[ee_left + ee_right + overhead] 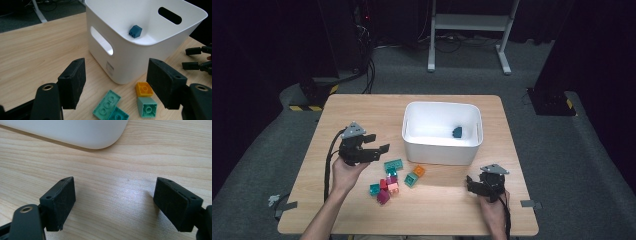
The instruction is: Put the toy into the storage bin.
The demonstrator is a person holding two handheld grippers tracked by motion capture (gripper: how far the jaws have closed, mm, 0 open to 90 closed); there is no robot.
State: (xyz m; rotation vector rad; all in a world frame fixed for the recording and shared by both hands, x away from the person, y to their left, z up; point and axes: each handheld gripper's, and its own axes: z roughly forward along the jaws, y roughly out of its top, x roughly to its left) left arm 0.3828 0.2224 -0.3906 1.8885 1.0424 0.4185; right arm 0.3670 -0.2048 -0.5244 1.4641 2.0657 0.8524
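A white bin point(442, 145) stands mid-table with one dark blue brick point(457, 132) inside it. A pile of small bricks lies in front of it: a teal flat brick point(393, 164), an orange one point(419, 171), a green one point(411, 180) and several red, pink and magenta ones point(386, 190). My left gripper point(378, 143) hovers open just left of the pile, nothing between its jaws. In the left gripper view the gripper point(116, 82) faces the bin point(120, 57), the blue brick point(135, 31), the orange brick point(143, 89) and the teal flat brick point(107, 103). My right gripper point(469, 184) rests open near the front right.
The right gripper point(115, 202) looks over bare wood, with the bin's rounded corner point(75, 132) ahead. The bin has cut-out handles point(102, 43). Dark floor and a white stand's legs point(469, 30) lie beyond the table's far edge.
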